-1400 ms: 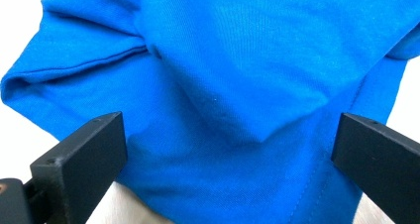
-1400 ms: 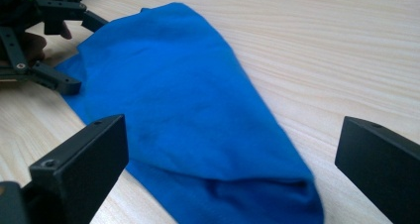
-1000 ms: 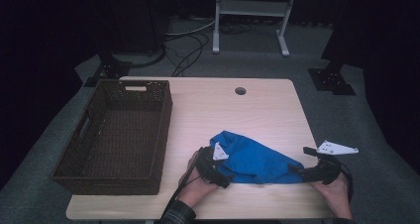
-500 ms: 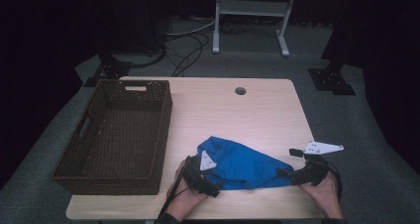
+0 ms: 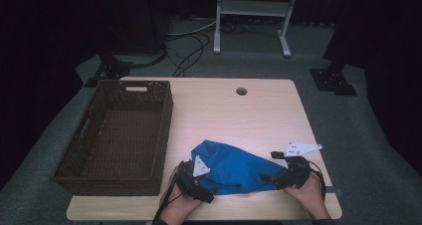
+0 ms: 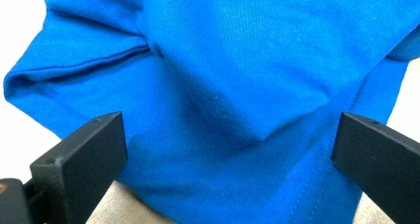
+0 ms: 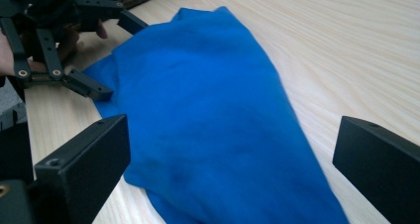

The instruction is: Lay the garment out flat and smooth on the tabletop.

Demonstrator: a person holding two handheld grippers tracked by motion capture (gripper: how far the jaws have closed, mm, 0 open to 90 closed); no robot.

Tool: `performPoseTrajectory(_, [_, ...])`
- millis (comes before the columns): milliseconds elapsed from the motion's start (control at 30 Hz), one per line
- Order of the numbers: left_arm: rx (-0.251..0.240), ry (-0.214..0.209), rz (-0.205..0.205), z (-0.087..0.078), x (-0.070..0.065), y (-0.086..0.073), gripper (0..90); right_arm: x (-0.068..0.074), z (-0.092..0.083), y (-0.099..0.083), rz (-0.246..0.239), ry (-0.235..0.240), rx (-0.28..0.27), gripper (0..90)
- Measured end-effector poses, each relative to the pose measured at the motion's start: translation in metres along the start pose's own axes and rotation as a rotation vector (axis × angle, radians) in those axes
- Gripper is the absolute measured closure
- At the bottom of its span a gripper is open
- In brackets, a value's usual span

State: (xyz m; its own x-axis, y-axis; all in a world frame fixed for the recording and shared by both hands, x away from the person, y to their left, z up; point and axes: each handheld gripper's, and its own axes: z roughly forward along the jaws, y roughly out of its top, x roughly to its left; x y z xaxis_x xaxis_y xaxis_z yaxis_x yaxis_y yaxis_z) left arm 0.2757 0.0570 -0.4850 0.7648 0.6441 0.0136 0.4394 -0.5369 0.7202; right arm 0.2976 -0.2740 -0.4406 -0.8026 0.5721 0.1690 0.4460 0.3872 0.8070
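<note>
A blue cloth (image 5: 234, 166) is lying in a loose, rumpled heap at the near edge of a pale wooden table (image 5: 259, 110), just right of a dark woven basket (image 5: 119, 135) that is standing on the table's left half. The left gripper (image 5: 197, 181) is sitting at the cloth's left end and the right gripper (image 5: 271, 179) at its right end, each held low over the tabletop by a hand coming in from the near side. In the left gripper view the jaws are standing wide apart with the cloth (image 6: 237, 100) lying between and beyond them, gripping nothing; a stitched hem is running along its lower right edge and a thick fold is bunching at its left. In the right gripper view the jaws are likewise spread wide with the cloth (image 7: 218, 120) between them, and the left gripper (image 7: 106, 55) is showing farther off at the cloth's far end, its jaws also parted. The cloth looks like a light, soft knit that will likely sag, slide and fold on itself rather than hold any shape, so a pinch at the hem or on a thick fold near each end seems the surest hold. Both forearms are reaching in low and roughly level, grippers angled inward toward each other across the cloth.
</note>
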Motion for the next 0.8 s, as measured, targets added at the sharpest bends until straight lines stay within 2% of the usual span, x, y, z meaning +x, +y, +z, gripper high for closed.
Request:
performPoseTrajectory(133, [-0.003, -0.013, 0.014, 0.000, 0.001, -0.001, 0.5, 0.009, 0.012, 0.005, -0.030, 0.021, 0.002, 0.6])
performPoseTrajectory(300, [-0.002, -0.044, 0.044, -0.002, 0.005, -0.002, 0.4, 0.014, 0.023, 0.010, -0.042, 0.054, 0.004, 0.6])
performPoseTrajectory(633, [-0.005, -0.049, 0.042, -0.003, 0.005, -0.003, 0.3, 0.029, 0.042, 0.024, -0.090, 0.089, 0.004, 0.6])
performPoseTrajectory(800, [-0.002, -0.070, 0.063, -0.004, 0.008, -0.004, 0.4, 0.036, 0.057, 0.030, -0.121, 0.116, 0.018, 0.6])
